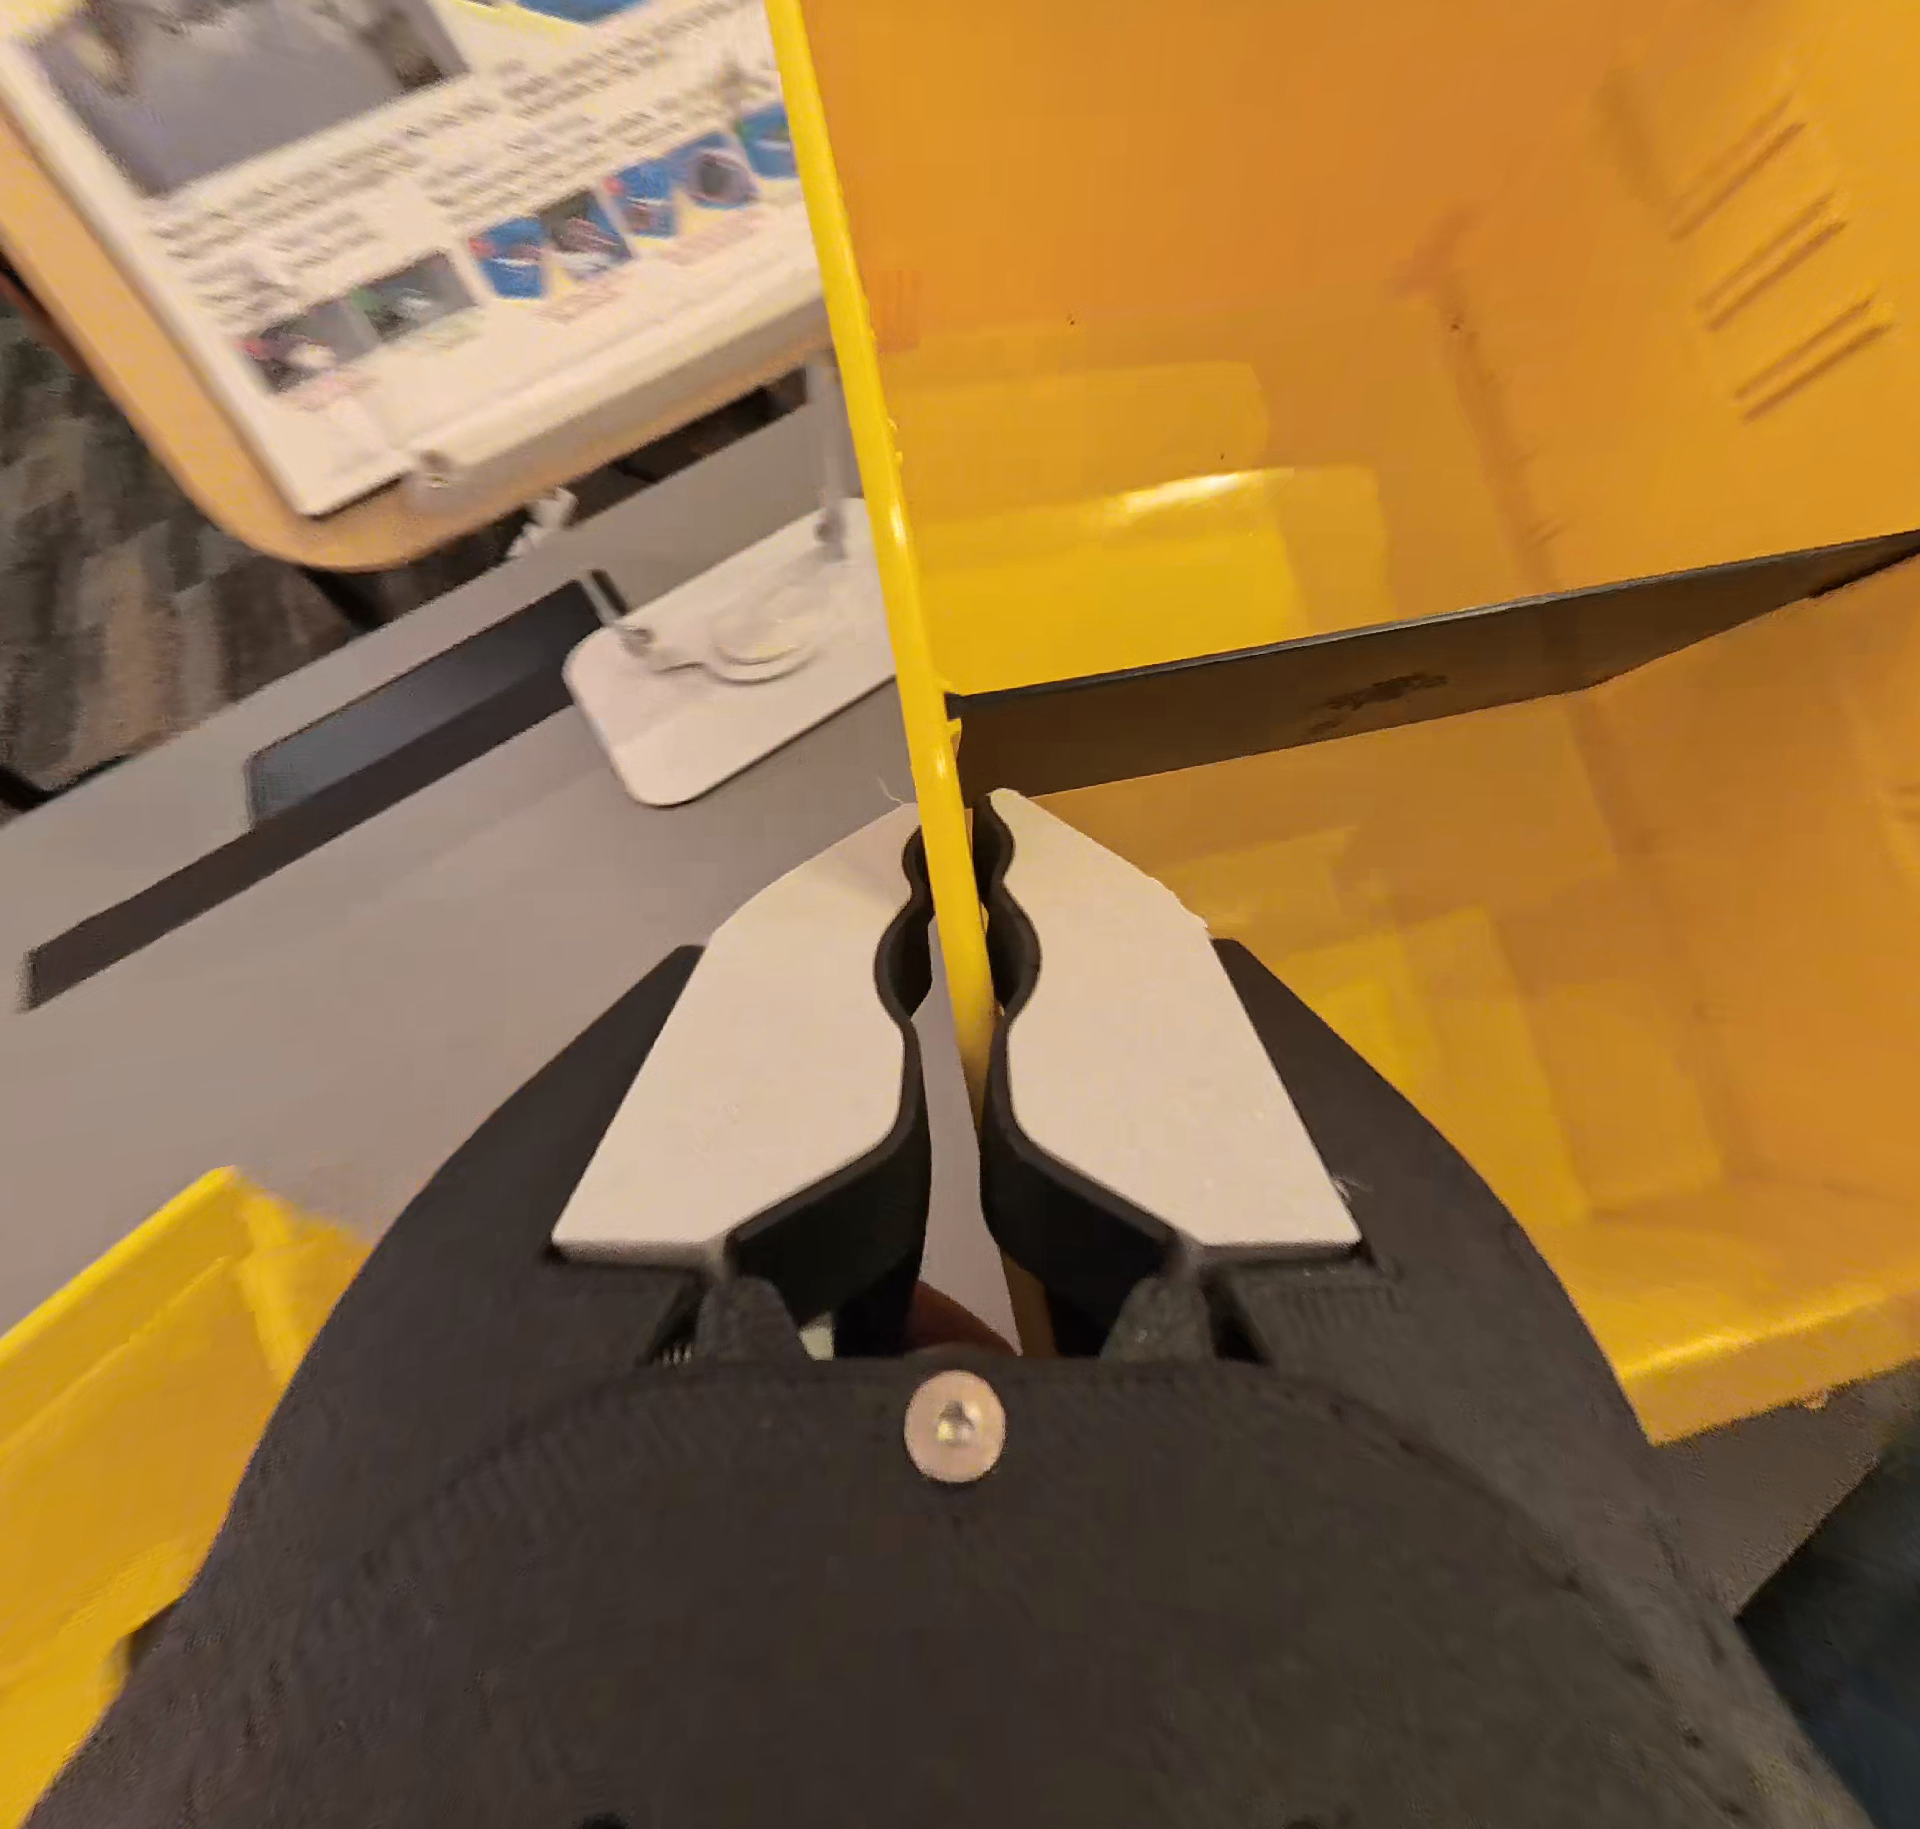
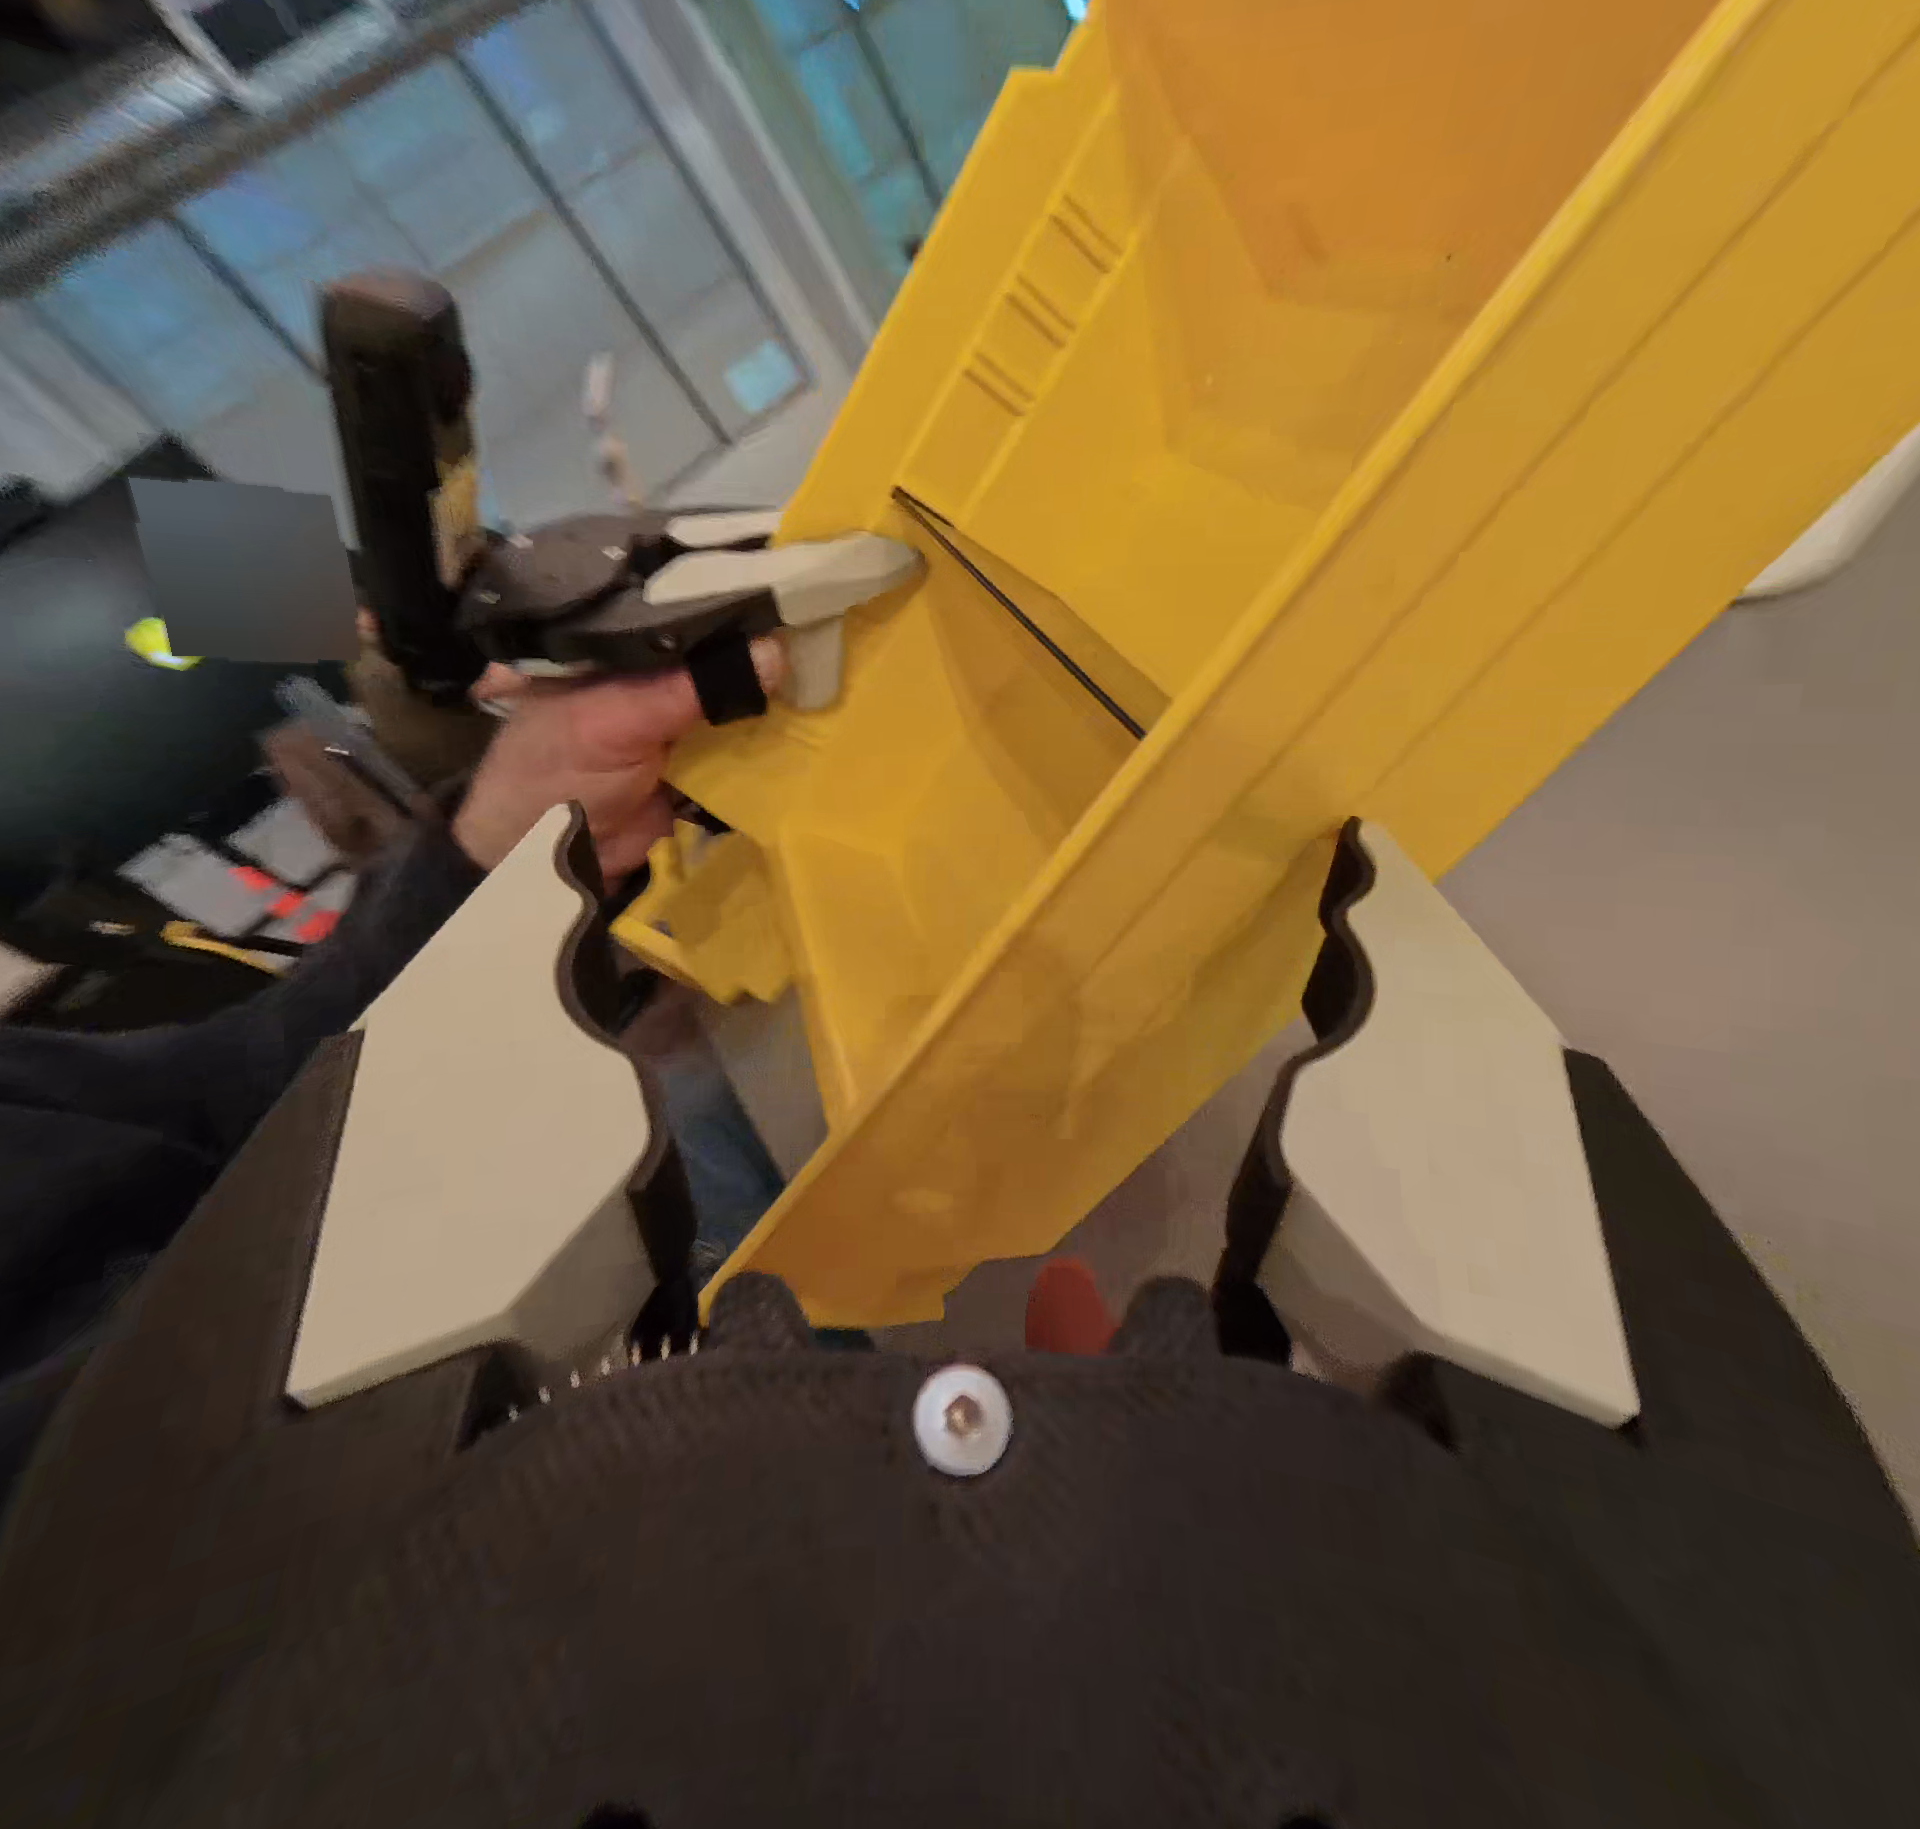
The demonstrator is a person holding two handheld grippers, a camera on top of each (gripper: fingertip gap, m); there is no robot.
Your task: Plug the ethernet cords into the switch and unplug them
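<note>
No ethernet cord or switch shows in either view. A yellow plastic bin (image 1: 1247, 325) with a black divider (image 1: 1351, 678) across its inside is held tilted above the table. My left gripper (image 1: 951, 823) is shut on the thin edge of the bin's side wall (image 1: 831, 221). In the right wrist view the left gripper (image 2: 904, 558), held by a hand (image 2: 582, 751), clamps the bin (image 2: 1351, 221) by the divider (image 2: 1018, 616). My right gripper (image 2: 961, 829) is open, with the bin's near wall passing between its fingers.
A grey table (image 1: 312, 948) lies below with a dark strip (image 1: 312, 803) on it. A printed sheet (image 1: 416, 169) stands on a white stand base (image 1: 727, 699). Another yellow bin (image 1: 125, 1364) sits at lower left. A small red thing (image 2: 1065, 1301) shows under the bin. Windows are behind. About 20 cm separates my left fingertips from my right.
</note>
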